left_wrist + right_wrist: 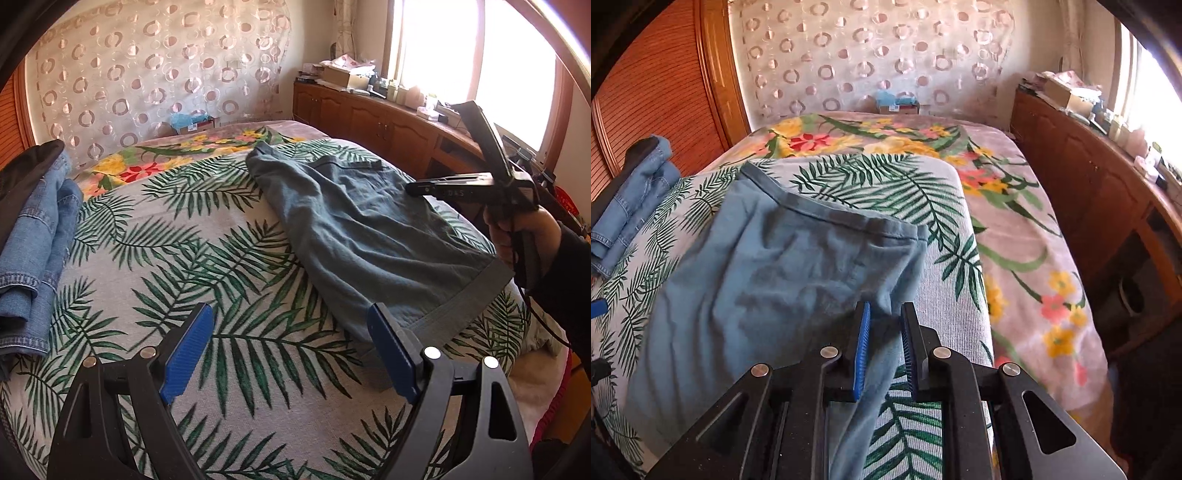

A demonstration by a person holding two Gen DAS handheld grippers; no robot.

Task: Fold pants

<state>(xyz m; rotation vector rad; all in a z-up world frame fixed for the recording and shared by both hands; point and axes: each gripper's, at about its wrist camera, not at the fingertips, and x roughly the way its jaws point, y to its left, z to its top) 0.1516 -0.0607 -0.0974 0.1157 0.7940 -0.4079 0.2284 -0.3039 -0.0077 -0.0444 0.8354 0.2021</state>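
Pants (757, 280) lie flat on the bed (1027, 236), part-folded. My right gripper (884, 354) has narrow fingers straddling the edge fabric, unclamped. Left gripper (288, 350) hovers wide and empty near the hem, probably ready to grab.
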